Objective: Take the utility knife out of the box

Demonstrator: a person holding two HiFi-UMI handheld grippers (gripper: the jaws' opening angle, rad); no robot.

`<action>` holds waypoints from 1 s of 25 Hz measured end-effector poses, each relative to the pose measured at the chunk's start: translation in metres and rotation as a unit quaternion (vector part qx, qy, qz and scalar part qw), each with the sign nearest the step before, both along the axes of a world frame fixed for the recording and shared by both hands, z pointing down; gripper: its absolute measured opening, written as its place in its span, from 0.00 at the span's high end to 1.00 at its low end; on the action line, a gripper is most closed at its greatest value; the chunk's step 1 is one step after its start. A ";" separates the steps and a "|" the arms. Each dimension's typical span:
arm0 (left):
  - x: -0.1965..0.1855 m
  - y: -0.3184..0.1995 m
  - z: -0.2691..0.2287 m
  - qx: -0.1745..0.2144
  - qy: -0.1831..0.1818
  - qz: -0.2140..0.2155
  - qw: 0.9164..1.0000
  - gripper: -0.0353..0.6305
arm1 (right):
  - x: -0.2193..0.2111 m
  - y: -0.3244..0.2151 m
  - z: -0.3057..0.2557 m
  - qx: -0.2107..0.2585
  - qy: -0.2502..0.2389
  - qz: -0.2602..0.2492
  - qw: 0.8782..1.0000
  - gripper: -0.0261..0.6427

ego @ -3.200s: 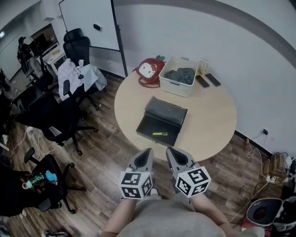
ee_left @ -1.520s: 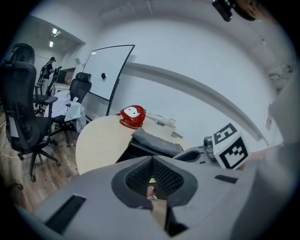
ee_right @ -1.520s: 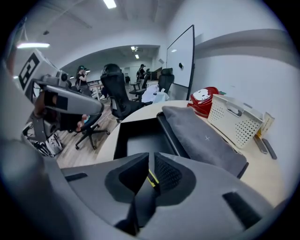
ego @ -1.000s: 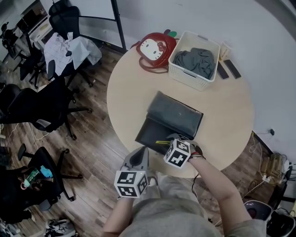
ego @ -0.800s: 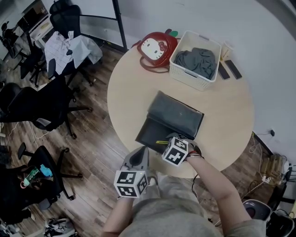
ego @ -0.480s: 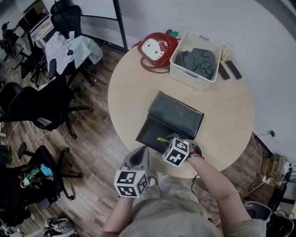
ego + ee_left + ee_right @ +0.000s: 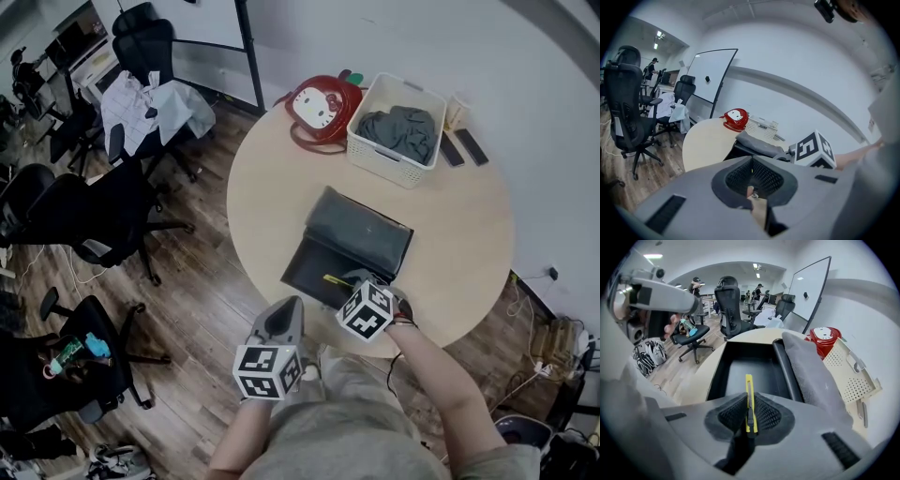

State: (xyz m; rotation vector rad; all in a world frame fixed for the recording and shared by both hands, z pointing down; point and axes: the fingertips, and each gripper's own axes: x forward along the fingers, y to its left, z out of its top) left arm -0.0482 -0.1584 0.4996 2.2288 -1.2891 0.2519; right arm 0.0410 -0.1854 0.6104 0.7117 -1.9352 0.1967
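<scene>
Nearest the person, the left gripper (image 7: 289,309) hangs off the table edge above the wooden floor, its jaws pressed together with nothing between them; judging by that, it has no part in the work at this point. Just beyond it, the right gripper (image 7: 349,278) tilts steeply down over the near edge of the shallow black rectangular box (image 7: 309,261), and its jaws are closing on the slim yellow utility knife with a black slider (image 7: 748,399): the right gripper view shows the mesh pads pinching the handle from both sides, with the front end of the knife sticking out ahead over the box's dark floor. So the grasp looks made, but the knife is not yet out. It sits within the box's outline, and whether it has come clear of the floor I cannot tell. What is left, as I judge it, is to lift it above the walls and carry it away from the box. Behind the tray, the box's grey padded lid (image 7: 361,230) lies folded open on the round beige table (image 7: 272,187). Farther off stand a white perforated plastic basket (image 7: 380,159) of grey cloth, a red round cat-face bag (image 7: 319,103) and two dark phones (image 7: 464,148).
</scene>
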 end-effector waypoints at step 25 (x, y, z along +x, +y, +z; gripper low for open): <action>0.008 0.056 -0.063 0.077 0.011 0.043 0.996 0.94 | 0.022 0.058 -0.155 0.265 -0.198 0.255 0.909 0.91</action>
